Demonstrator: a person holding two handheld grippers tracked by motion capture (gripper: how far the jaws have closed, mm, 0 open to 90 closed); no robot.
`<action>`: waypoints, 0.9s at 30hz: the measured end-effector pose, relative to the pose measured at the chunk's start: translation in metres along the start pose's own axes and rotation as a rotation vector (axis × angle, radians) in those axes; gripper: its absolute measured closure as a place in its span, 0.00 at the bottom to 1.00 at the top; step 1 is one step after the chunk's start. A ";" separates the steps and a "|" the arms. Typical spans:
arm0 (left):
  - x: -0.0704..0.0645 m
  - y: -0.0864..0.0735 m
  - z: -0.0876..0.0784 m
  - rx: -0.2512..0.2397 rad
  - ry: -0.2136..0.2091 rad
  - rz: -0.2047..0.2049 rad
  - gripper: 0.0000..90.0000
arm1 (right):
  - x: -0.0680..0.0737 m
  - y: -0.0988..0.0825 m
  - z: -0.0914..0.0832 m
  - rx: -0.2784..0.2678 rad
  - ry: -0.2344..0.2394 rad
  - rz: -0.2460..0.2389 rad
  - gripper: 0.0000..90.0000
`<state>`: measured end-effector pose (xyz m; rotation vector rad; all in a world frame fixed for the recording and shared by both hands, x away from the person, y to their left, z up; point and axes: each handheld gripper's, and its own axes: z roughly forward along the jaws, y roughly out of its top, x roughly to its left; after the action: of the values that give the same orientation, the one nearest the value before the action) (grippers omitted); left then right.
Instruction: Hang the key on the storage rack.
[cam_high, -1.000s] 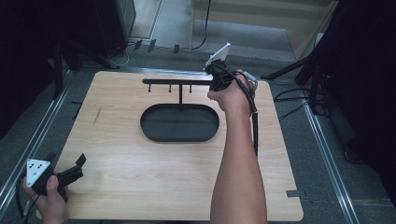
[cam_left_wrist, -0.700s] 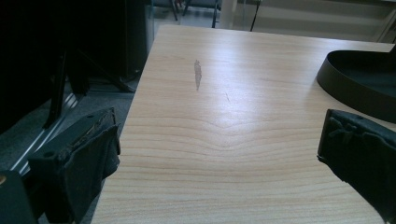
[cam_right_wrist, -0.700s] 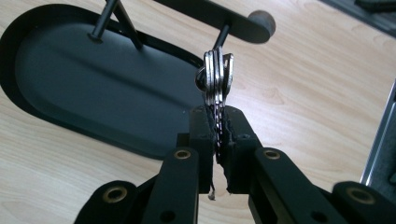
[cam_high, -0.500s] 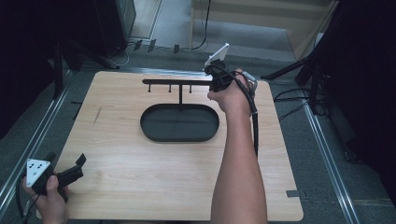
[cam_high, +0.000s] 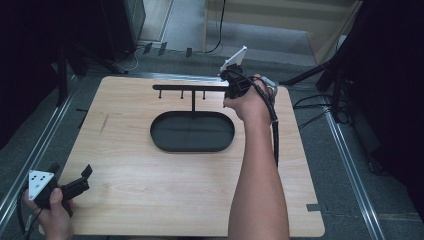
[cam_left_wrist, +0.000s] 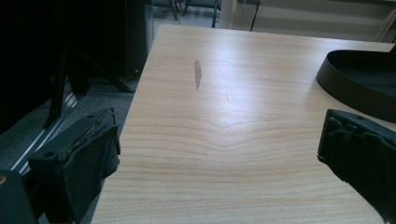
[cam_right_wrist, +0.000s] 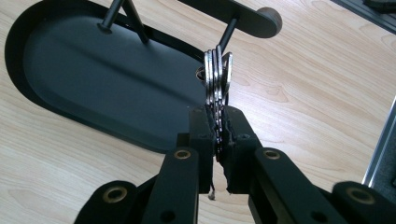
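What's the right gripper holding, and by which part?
The right gripper pinches a bunch of metal key rings by their lower edge, at the stand's hook.

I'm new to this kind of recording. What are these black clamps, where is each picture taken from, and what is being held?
No robot here: a person holds a hand-held two-jaw clamp in each hand. The high view looks down on a wooden table from above. On it stands a black oval tray with a post and a hook bar.

The other two pictures come from cameras riding on the clamps. The right gripper is shut on a bunch of metal rings, holding them by a peg at the bar's end; whether they hang on the peg yet, I cannot tell. The left gripper waits open and empty over the table's near left corner.
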<state>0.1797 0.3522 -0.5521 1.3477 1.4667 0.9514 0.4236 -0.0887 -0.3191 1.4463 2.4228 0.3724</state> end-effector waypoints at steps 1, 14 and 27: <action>0.000 0.000 0.000 0.000 0.000 -0.001 0.00 | 0.000 0.000 0.000 -0.004 -0.001 0.001 0.93; 0.000 0.000 0.000 0.000 0.000 -0.002 0.00 | -0.001 0.000 -0.002 -0.030 0.004 0.002 0.93; 0.000 0.000 0.000 -0.001 0.000 -0.004 0.00 | 0.003 0.003 0.001 -0.075 -0.023 0.010 0.92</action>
<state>0.1798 0.3524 -0.5522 1.3442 1.4681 0.9494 0.4249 -0.0851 -0.3190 1.4236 2.3588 0.4417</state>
